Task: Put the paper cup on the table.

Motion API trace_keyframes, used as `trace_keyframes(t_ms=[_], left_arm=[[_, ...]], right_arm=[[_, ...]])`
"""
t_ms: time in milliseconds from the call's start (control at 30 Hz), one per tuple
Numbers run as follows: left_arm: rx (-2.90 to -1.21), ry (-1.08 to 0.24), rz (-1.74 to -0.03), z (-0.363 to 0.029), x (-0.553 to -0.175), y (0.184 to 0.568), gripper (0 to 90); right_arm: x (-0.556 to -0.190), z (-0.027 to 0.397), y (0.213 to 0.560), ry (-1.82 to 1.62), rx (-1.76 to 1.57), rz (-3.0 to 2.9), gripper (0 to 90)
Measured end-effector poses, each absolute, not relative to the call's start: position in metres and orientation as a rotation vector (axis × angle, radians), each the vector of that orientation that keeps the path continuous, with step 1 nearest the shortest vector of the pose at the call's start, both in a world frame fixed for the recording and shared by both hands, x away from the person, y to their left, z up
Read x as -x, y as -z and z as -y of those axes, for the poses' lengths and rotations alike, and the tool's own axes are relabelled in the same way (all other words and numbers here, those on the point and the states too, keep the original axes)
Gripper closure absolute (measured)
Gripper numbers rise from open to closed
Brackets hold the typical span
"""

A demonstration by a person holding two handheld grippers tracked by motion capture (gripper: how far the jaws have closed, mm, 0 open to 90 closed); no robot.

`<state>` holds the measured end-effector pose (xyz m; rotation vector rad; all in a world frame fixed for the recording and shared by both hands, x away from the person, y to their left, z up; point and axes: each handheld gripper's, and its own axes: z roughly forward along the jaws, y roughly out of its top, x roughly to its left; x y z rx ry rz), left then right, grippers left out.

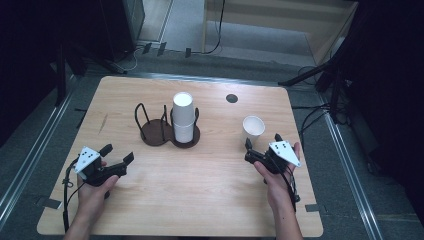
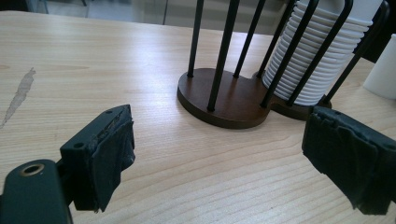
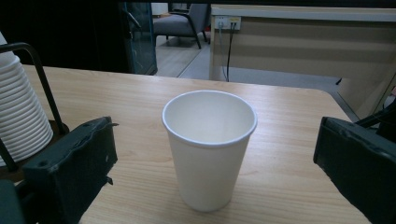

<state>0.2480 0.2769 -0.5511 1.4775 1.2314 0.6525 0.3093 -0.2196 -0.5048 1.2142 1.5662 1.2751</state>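
A single white paper cup [image 1: 253,128] [image 3: 208,147] stands upright and empty on the right part of the wooden table [image 1: 200,200]. My right gripper [image 1: 263,142] [image 3: 215,172] is open just in front of it, jaws wide on either side, not touching the cup. A dark wooden two-bay cup holder [image 1: 165,131] [image 2: 224,95] with black wire posts stands at the table's centre; its right bay holds a stack of white cups [image 1: 183,117] [image 2: 317,60], its left bay is empty. My left gripper [image 1: 119,154] [image 2: 219,158] rests open at the near left, aimed at the holder, nothing between its jaws.
A small dark round hole [image 1: 231,98] sits in the tabletop at the back right. A pale streak [image 2: 21,93] marks the wood left of the holder. Beyond the table lie cables and black stands on the floor.
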Motion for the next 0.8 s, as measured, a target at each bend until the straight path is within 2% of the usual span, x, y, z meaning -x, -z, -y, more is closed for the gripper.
trace_keyframes(t_ms=[800], left_arm=[[-1.474,-0.656,-1.23,-0.276,-0.247,0.551,9.6]], right_arm=[[-0.27,0.275,0.515,-1.219,-1.262,-1.519,0.0]])
